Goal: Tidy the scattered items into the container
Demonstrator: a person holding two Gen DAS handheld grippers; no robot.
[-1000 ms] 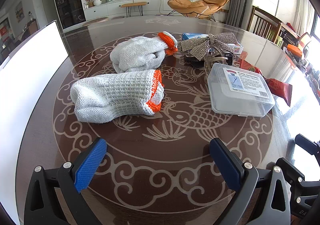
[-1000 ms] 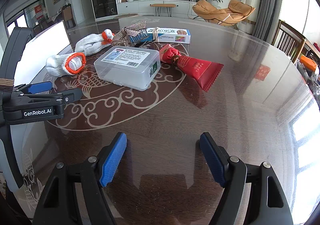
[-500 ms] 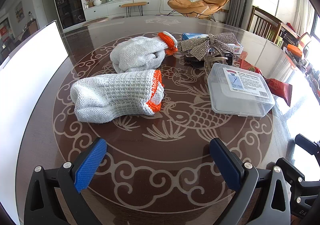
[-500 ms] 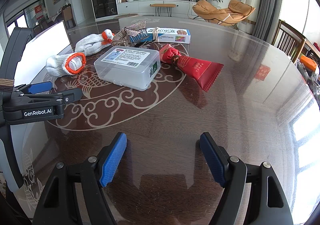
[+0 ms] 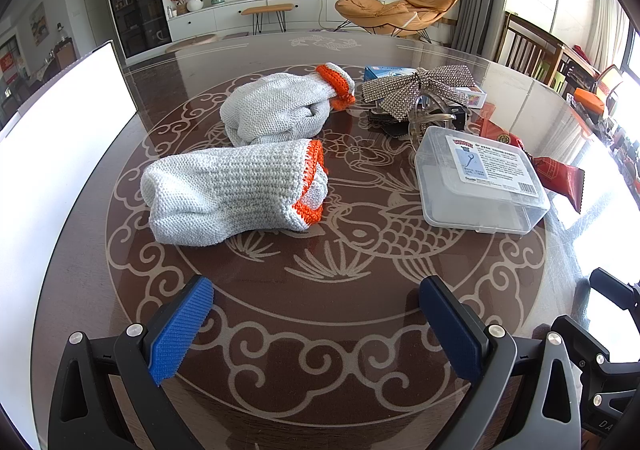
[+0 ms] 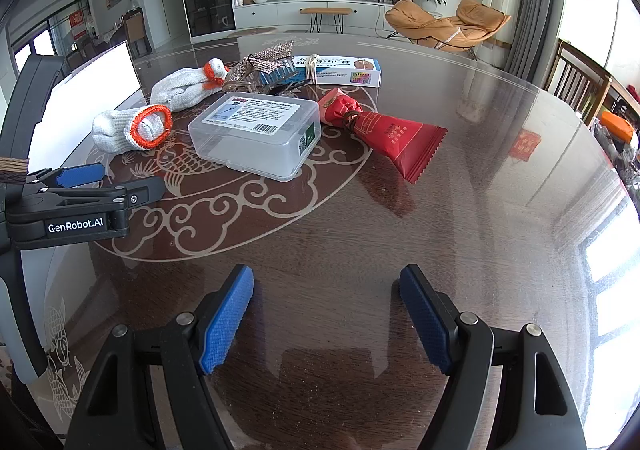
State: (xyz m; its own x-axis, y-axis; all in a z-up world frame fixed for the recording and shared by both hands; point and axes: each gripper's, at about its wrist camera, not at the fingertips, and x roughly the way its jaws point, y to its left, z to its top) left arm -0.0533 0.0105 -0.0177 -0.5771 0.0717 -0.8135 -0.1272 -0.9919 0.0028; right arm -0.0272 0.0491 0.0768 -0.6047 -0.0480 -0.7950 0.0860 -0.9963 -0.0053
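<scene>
Two rolled white gloves with orange cuffs lie on the round table, the near one and the far one. A clear plastic box with a label sits to their right. A red packet, a glittery bow hair clip and a blue-white carton lie beyond. My left gripper is open and empty, near the gloves. My right gripper is open and empty over bare table. The white container stands at the left.
The dark glass table has a fish pattern. The left gripper's body shows at the left of the right wrist view. Wooden chairs stand at the table's right side.
</scene>
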